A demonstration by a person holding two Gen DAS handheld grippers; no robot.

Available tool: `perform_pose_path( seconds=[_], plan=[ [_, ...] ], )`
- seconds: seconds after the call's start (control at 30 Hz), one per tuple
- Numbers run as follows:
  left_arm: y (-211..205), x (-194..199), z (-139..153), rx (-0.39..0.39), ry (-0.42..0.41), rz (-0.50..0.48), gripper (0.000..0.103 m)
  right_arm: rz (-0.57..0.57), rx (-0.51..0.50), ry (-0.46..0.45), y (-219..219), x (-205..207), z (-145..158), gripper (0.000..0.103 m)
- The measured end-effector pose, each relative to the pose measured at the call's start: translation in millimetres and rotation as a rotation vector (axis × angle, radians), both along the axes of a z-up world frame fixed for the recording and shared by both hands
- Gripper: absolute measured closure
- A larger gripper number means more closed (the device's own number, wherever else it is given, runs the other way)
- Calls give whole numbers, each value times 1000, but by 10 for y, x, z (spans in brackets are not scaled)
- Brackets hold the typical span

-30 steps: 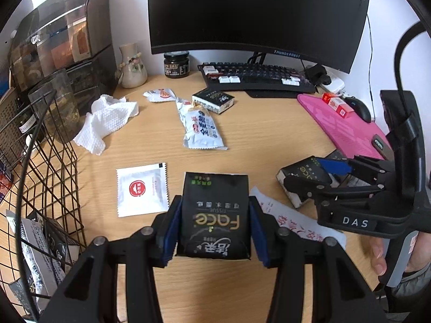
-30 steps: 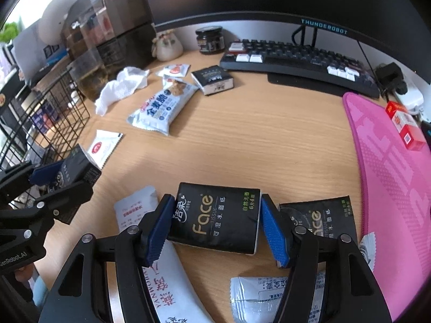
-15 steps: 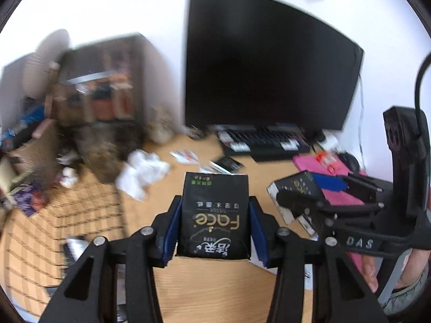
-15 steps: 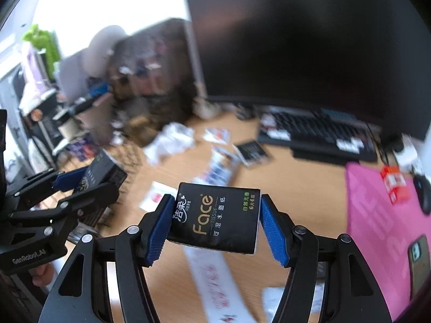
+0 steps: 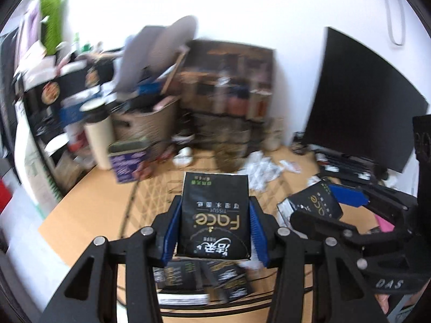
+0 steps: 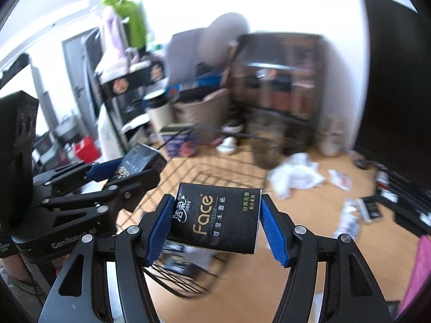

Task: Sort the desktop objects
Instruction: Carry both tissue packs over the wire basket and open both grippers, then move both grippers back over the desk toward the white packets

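My left gripper (image 5: 214, 216) is shut on a black "Face" tissue pack (image 5: 215, 223), held upright above a black wire basket (image 5: 150, 196). Several similar black packs (image 5: 204, 277) lie blurred in the basket below it. My right gripper (image 6: 215, 216) is shut on a second black tissue pack (image 6: 218, 220), held flat over the basket's rim (image 6: 186, 288). In the left wrist view the right gripper (image 5: 315, 204) shows at the right with its pack (image 5: 313, 202). In the right wrist view the left gripper (image 6: 129, 167) shows at the left with its pack (image 6: 138, 160).
A crumpled white tissue (image 6: 296, 177) and snack packets (image 6: 350, 215) lie on the wooden desk. A black monitor (image 5: 363, 113) and keyboard (image 5: 344, 167) stand at the right. Brown storage drawers (image 5: 229, 94), a purple box (image 5: 129, 161) and a tall cup (image 5: 98, 134) crowd the back left. A pink mat (image 6: 414, 269) lies at the right edge.
Both grippers have risen and swung left with their tissue packs, from over the middle of the desk to above the wire basket. Both grips are unchanged.
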State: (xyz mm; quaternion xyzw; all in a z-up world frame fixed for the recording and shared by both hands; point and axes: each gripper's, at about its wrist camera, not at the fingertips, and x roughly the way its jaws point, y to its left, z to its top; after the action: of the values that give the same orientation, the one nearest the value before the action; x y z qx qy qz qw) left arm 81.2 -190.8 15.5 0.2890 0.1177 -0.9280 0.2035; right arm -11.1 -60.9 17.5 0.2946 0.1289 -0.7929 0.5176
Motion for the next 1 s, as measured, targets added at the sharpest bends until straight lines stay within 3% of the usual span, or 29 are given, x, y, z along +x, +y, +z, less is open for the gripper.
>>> perform_pose_path(
  seconds=[0.17, 0.43, 0.47, 0.53, 0.6, 1.0],
  plan=[
    [-157, 93, -164, 27, -28, 27, 51, 36, 30, -18, -240, 86, -165, 39],
    [-103, 83, -165, 18, -35, 32, 50, 31, 17, -22, -271, 53, -183, 38],
    [-88, 72, -158, 8, -39, 39, 48, 25, 18, -17, -254, 40, -177, 38],
    [-68, 50, -142, -27, -43, 78, 32, 8, 20, -12, -211, 2, -175, 34],
    [-58, 44, -127, -32, -30, 82, 27, 0, 14, -22, -173, -48, -161, 33],
    [89, -184, -128, -24, -35, 3, 27, -54, 36, -30, 84, -239, -221, 33]
  ],
)
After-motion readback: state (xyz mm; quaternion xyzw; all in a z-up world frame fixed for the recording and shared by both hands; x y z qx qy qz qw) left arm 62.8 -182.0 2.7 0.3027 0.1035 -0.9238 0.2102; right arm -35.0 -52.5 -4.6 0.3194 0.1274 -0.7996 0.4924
